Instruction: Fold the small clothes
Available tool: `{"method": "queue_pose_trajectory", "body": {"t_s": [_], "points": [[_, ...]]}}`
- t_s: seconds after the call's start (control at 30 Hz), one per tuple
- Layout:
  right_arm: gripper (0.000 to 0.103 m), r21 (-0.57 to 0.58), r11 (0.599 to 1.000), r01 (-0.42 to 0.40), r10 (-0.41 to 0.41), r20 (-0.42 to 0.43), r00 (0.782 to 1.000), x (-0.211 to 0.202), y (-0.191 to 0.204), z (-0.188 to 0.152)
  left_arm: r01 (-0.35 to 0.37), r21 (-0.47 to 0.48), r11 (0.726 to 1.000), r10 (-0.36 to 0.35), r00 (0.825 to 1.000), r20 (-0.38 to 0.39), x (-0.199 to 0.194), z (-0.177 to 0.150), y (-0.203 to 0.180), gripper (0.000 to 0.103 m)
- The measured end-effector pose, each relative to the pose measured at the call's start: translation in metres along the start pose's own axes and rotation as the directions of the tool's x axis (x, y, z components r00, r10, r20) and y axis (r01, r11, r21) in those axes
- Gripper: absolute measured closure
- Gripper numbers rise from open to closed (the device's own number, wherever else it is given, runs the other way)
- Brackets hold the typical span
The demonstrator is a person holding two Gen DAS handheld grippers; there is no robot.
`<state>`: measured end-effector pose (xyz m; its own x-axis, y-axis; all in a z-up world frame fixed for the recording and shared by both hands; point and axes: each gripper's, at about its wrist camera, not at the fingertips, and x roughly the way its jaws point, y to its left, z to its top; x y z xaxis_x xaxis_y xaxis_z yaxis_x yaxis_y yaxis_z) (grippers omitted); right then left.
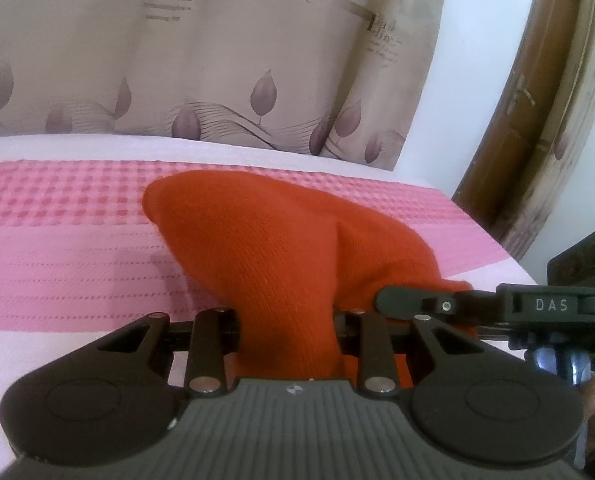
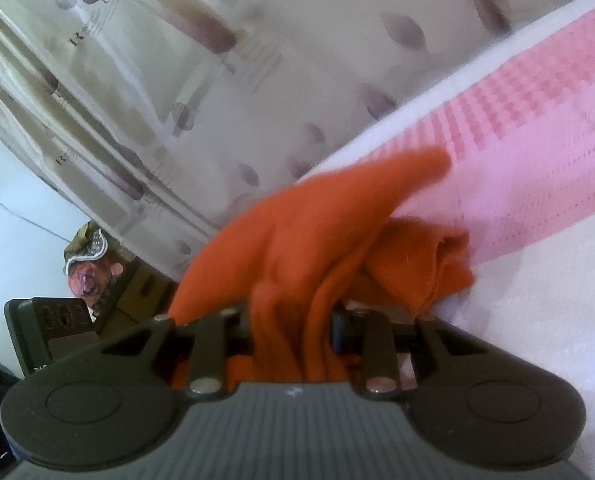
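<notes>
A: Left wrist view. What sits between the fingers of the left gripper point(image 1: 289, 320)?

B: The orange knit garment point(image 1: 273, 248), clamped there. From the clamp it rises ahead and leftward to a rounded end, its long axis slanting away from the fingers. Just right of them the right gripper point(image 1: 417, 304) lies crosswise, its tip against the same cloth, so both hands are equally near.

A: Right wrist view. Is that gripper closed too?

B: The right gripper point(image 2: 293, 324) is clamped on a gathered bunch of the orange knit garment point(image 2: 297, 240). One flap streams ahead and to the right; a crumpled fold rests just right of the fingers on the pink bed cover point(image 2: 537, 152).

A: Which relation governs the coming move?

B: Judged from the task, the free end beyond both pairs of fingers must come down flat. Open cover lies ahead and to the sides; the patterned curtain point(image 1: 217, 60) stands past the bed's far edge, a wooden door point(image 1: 509, 128) well right
</notes>
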<state>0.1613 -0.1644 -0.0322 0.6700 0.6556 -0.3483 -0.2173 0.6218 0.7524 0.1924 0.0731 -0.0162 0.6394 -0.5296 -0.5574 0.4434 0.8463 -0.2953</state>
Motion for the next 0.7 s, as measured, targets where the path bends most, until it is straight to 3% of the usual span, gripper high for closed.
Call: {"method": "queue_pose_trajectory", "body": {"t_s": [0.43,0.7], "points": [[0.073,0.006,1.000,0.020,-0.020,-0.045,0.999,0.011,0.005,-0.032,-0.032,-0.001,0.999,0.032,0.999,-0.032,-0.010,-0.026,0.015,0.072],[0.073,-0.036,0.997,0.072,-0.075,-0.066,0.995,0.016,0.001,-0.046,-0.064,-0.005,0.998,0.064,0.997,-0.045,-0.007,-0.041,0.017,0.067]]}}
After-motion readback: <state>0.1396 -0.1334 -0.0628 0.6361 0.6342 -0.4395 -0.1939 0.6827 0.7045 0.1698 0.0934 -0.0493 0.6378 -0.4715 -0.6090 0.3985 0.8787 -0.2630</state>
